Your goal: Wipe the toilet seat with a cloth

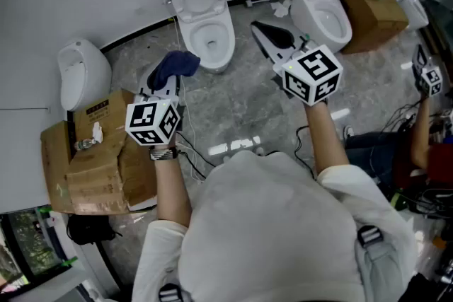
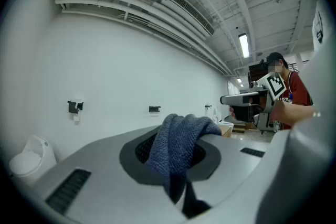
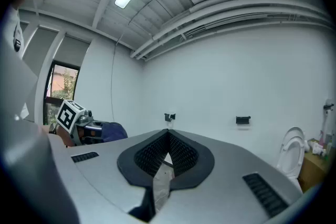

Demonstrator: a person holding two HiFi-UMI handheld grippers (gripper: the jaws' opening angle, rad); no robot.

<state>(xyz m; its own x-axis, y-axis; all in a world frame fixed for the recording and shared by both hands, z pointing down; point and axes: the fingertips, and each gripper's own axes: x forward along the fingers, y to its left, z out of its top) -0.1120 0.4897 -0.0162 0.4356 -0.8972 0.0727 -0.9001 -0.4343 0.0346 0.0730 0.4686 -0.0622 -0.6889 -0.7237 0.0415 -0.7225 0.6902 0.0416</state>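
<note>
Left gripper (image 1: 164, 85) grips a bunched blue cloth (image 1: 178, 64), held level, just short of the toilet seat (image 1: 192, 30) beyond. Right gripper (image 1: 265, 35) is clenched empty, off right. Only a fold looks pinched, so I judge hard rubbing could tug it free.

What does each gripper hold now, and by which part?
Left gripper clamps the blue cloth by a bunched fold; right gripper is shut, empty.
</note>
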